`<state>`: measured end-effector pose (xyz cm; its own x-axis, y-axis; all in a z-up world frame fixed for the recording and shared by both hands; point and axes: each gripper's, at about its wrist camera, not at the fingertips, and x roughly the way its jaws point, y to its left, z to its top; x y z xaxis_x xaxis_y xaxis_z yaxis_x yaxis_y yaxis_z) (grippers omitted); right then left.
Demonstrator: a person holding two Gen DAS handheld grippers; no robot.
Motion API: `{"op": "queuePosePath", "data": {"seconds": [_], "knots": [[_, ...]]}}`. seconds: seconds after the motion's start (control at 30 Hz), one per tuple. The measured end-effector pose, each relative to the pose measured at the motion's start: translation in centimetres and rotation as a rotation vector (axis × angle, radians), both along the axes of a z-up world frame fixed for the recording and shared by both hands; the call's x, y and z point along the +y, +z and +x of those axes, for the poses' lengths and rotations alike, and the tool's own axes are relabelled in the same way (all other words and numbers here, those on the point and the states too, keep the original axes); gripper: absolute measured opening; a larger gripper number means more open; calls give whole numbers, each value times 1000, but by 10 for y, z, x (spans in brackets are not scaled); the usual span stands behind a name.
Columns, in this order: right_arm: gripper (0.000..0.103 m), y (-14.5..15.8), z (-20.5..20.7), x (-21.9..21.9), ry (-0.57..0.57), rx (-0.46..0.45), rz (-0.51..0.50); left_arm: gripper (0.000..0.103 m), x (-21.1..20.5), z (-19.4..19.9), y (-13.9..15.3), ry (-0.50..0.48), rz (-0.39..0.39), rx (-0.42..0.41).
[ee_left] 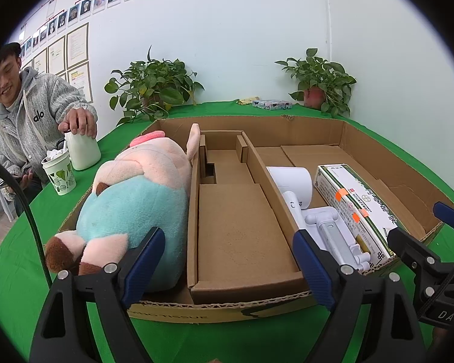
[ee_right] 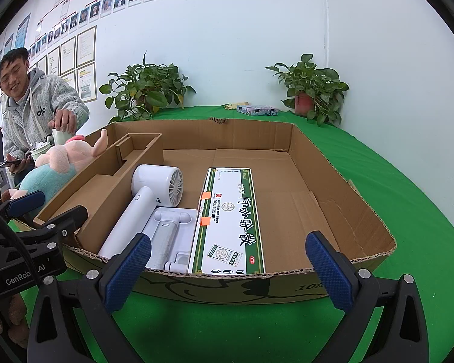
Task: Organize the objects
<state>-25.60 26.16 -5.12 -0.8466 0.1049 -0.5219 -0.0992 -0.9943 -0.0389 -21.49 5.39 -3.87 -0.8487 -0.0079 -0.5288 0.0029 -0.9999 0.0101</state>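
Hovering wide apart and empty at the near edge of the cardboard box (ee_right: 342, 163), the left hand-held gripper (ee_left: 227, 269) and right hand-held gripper (ee_right: 227, 269) hold nothing. Inside lie the plush pig (ee_left: 133, 211), hair dryer (ee_right: 154, 193), white stand (ee_right: 169, 236) and medicine box (ee_right: 230, 220). Any reach over the flimsy front wall could crush it or drag the box across the bench (ee_right: 408, 199).

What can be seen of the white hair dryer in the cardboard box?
The white hair dryer looks like smooth plastic, with a round barrel whose finned end faces right and a straight handle running toward the near wall. It lies flat in the right compartment of the cardboard box, beside the divider. Its handle rests against a white stand; the green-and-white carton lies further right. Neither gripper touches it.
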Motion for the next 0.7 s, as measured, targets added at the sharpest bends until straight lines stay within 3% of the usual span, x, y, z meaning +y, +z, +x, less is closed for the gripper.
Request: {"op": "queuePosePath", "data": {"seconds": [0.7], "knots": [[103, 0, -2, 0, 3, 0, -2, 87, 1, 1, 1, -1, -2, -1]]}}
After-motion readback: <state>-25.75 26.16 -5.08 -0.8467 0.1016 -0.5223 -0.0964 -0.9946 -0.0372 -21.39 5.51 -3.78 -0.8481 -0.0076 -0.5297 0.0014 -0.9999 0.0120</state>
